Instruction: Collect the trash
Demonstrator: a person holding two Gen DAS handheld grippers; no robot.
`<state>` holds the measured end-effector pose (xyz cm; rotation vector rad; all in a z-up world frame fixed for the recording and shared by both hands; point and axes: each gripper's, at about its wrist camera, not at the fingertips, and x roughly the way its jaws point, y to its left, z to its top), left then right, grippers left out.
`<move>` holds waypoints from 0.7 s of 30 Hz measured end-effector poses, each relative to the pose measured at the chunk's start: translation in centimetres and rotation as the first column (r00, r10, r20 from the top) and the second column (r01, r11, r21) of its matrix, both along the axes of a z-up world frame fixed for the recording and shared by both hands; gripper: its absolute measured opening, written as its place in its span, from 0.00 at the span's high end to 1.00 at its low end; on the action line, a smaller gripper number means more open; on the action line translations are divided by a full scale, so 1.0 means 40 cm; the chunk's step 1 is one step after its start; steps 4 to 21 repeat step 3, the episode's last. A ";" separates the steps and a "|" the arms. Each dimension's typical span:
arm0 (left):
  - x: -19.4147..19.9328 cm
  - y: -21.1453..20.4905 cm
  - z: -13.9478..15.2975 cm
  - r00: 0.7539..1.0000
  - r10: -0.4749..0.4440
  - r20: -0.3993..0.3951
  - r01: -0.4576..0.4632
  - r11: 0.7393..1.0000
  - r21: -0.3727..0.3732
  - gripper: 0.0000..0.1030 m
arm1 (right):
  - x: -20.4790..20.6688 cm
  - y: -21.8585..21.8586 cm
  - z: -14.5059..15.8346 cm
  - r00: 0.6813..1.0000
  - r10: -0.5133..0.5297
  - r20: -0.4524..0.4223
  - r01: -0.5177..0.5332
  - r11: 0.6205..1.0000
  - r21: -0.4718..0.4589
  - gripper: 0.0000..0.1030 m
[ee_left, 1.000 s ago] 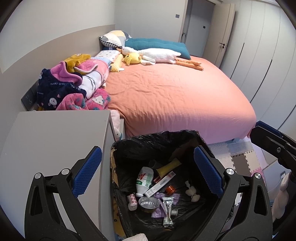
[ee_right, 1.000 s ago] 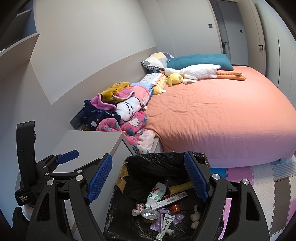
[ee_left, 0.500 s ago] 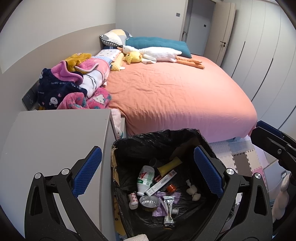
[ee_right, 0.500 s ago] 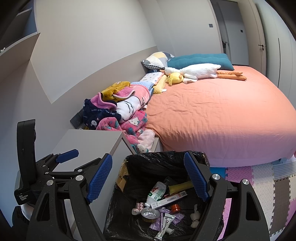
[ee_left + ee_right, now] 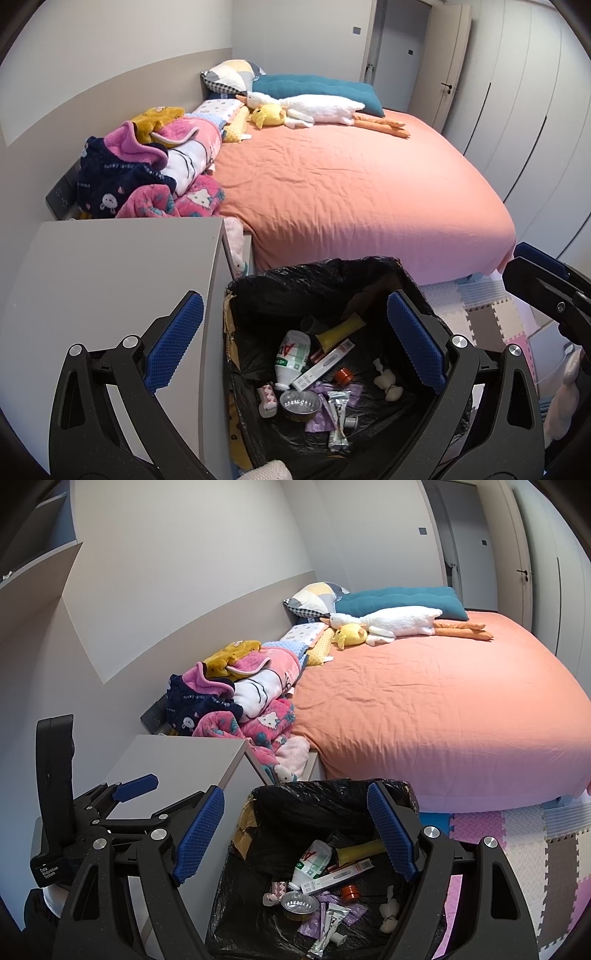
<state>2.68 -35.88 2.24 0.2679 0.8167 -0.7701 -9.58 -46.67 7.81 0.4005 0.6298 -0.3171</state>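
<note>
A bin lined with a black bag (image 5: 314,269) stands on the floor between the nightstand and the bed. Inside lie a white bottle (image 5: 291,354), a yellow tube (image 5: 341,330), a long white box (image 5: 323,369), an orange cap (image 5: 343,374), a foil cup (image 5: 299,402) and some wrappers. My left gripper (image 5: 293,299) hangs open above the bin, nothing between its blue pads. My right gripper (image 5: 295,790) is likewise open and empty over the same bin (image 5: 332,790). The left gripper (image 5: 122,794) also shows at the left edge of the right wrist view.
A grey nightstand (image 5: 110,280) stands just left of the bin. Behind it is a bed with an orange sheet (image 5: 351,184), a pile of clothes (image 5: 147,173), pillows and a plush goose (image 5: 317,107). Foam floor mats (image 5: 491,321) lie to the right, below wardrobe doors.
</note>
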 end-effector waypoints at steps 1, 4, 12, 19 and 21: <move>0.000 0.000 0.000 1.000 -0.001 0.004 0.001 1.000 0.003 0.06 | 0.000 -0.001 -0.001 1.000 0.000 0.000 0.000 1.000 -0.001 0.22; -0.002 -0.001 0.000 1.000 -0.004 0.009 0.004 1.000 0.007 0.06 | -0.002 0.001 -0.003 1.000 0.001 -0.001 -0.001 1.000 0.000 0.22; -0.002 -0.001 0.000 1.000 -0.004 0.009 0.004 1.000 0.007 0.06 | -0.002 0.001 -0.003 1.000 0.001 -0.001 -0.001 1.000 0.000 0.22; -0.002 -0.001 0.000 1.000 -0.004 0.009 0.004 1.000 0.007 0.06 | -0.002 0.001 -0.003 1.000 0.001 -0.001 -0.001 1.000 0.000 0.22; -0.002 -0.001 0.000 1.000 -0.004 0.009 0.004 1.000 0.007 0.06 | -0.002 0.001 -0.003 1.000 0.001 -0.001 -0.001 1.000 0.000 0.22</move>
